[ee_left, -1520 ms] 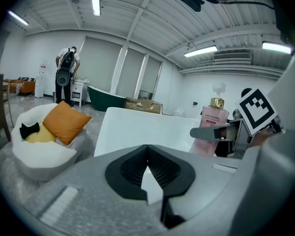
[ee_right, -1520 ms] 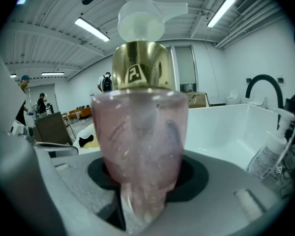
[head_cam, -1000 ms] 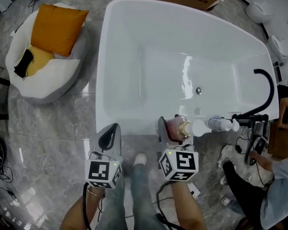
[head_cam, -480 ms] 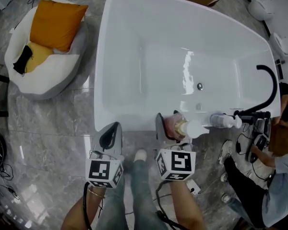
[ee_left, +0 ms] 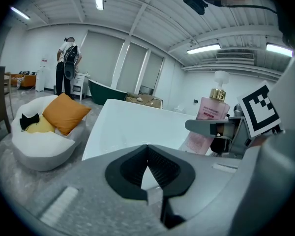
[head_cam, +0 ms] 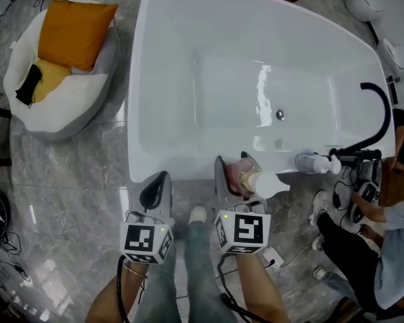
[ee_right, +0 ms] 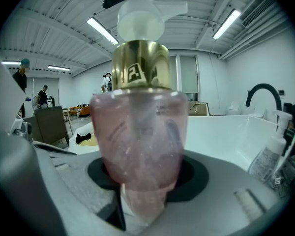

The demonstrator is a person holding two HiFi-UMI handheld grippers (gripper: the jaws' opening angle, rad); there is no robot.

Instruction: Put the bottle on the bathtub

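Gripping the pink pump bottle [ee_right: 140,141] by its stiff, probably slick and fairly heavy body below the gold collar, right gripper [ee_right: 142,195] clamped at the near edge of the bathtub [head_cam: 168,173]; left gripper [ee_left: 147,173] closed, empty, alongside.

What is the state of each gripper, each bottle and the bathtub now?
left gripper: shut, holding nothing.
right gripper: shut on the pink bottle.
pink bottle: held upright, pump on.
spray bottle: standing on the bathtub rim.
bathtub: no water inside.
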